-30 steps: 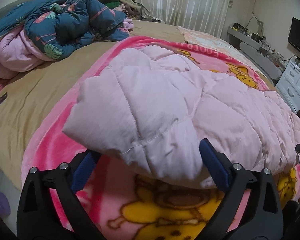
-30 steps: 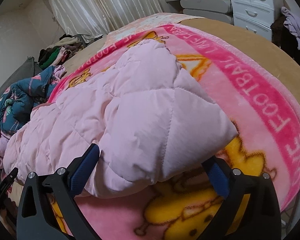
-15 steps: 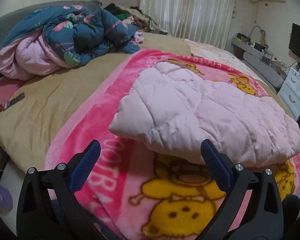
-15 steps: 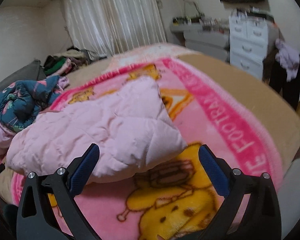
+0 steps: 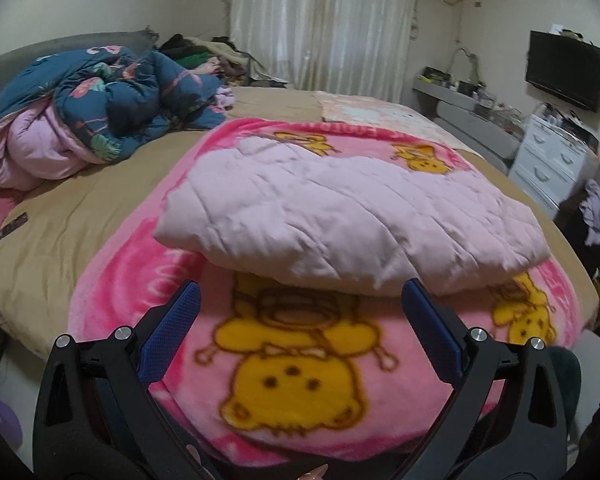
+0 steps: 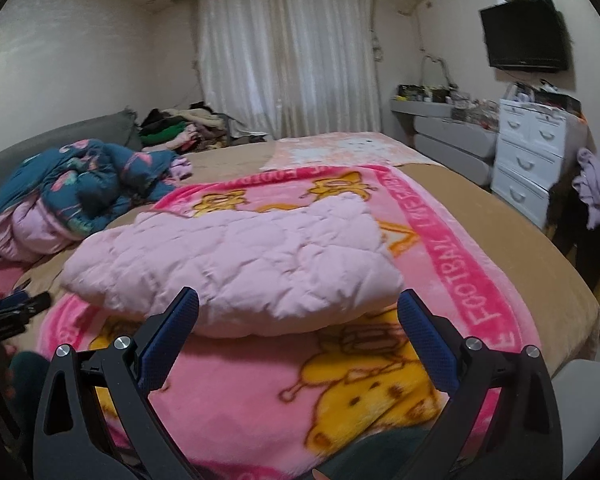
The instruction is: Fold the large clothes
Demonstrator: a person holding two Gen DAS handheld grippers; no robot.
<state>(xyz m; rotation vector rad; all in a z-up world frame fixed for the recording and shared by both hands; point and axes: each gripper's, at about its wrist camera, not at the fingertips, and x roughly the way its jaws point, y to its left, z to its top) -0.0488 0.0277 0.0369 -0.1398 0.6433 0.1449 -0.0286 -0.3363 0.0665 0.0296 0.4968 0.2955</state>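
My left fingers [image 5: 300, 312] and right fingers [image 6: 299, 316] are spread wide, holding nothing. Just ahead of both, the folded pale pink quilted coat [image 5: 340, 216] lies on the pink cartoon blanket [image 5: 300, 380], clear of my tips. Farther left, a blue floral duvet [image 5: 112, 96] is heaped on the bed [image 5: 72, 208].

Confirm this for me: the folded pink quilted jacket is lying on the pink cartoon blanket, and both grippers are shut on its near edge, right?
Not quite. The folded pink quilted jacket does lie on the pink cartoon blanket, but both wrist views show the left gripper and right gripper open, holding nothing.
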